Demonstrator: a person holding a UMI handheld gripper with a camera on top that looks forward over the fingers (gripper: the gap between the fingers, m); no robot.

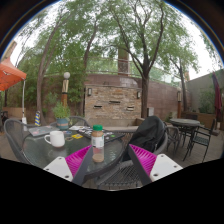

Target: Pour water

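an orange patio umbrella edge (8,74) hangs at the far left, above a dark metal chair (16,134) that stands beside a round dark metal mesh table (60,150). on that table, left of the fingers, sits a white ceramic mug (56,139) with its handle toward the left, and beyond it a small green potted plant (62,112) in a pale pot. the gripper (110,160) reaches over the near table edge with its two fingers spread apart; the magenta pad of the left finger (77,158) and the magenta pad of the right finger (142,158) face each other across a wide gap, neither touching anything. standing upright on the table between them, slightly nearer the left finger and a little ahead of the tips, is a small clear plastic bottle with a green cap and brown contents (97,143); there is open space on both sides of it, so the fingers are released and grasp nothing. just right of the bottle, a black chair back (149,131) rises behind the right finger. farther right stands another round dark table with chairs (186,126). behind everything runs a brick wall with a stone fireplace (113,100), and tall leafy trees (140,35) spread overhead.
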